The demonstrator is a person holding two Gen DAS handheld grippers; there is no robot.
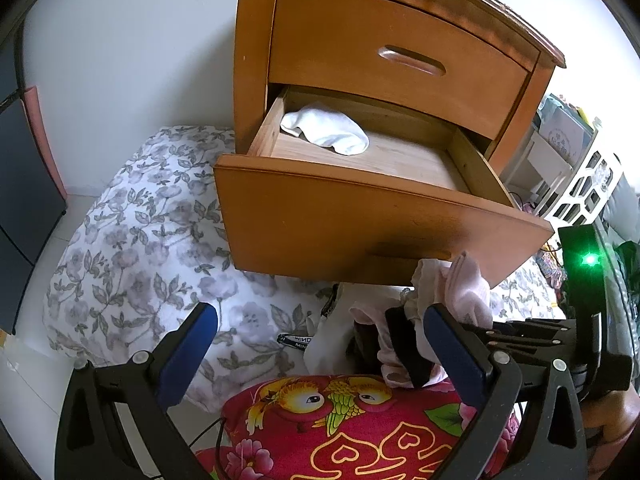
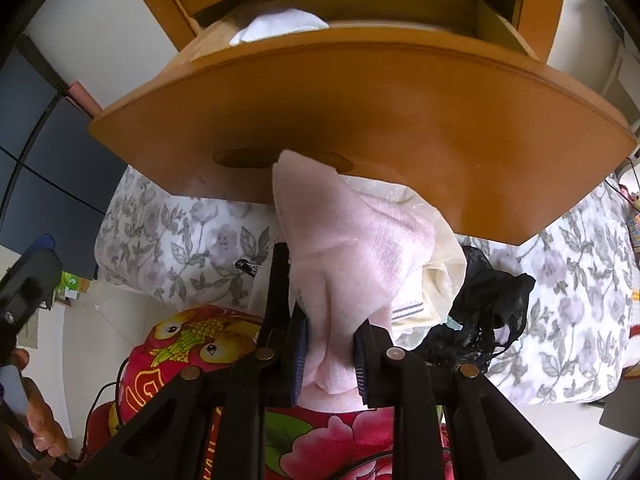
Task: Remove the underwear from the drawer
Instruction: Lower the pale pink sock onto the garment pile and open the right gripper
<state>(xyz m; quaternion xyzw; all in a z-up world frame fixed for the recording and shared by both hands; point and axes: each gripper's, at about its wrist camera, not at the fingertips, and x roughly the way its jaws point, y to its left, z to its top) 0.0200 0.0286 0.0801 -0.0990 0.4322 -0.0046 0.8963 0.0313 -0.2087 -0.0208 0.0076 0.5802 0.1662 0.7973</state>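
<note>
**Currently: pink underwear clamped outside the drawer**

Pink underwear (image 2: 352, 240) is gripped between the narrowly parted pads of the right tool (image 2: 328, 354), in front of the open drawer (image 1: 360, 216). The left tool (image 1: 320, 344) is held wide open, empty. A white garment (image 1: 326, 130) is seen inside the drawer, far left.

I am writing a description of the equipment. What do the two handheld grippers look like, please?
Both grippers are black plastic frames with triangular cut-outs and round silver rivets at the joints. Each finger carries a dark blue ribbed pad. This shows on the left gripper and the right gripper. In the left wrist view, the right unit's black body shows a green light.
</note>
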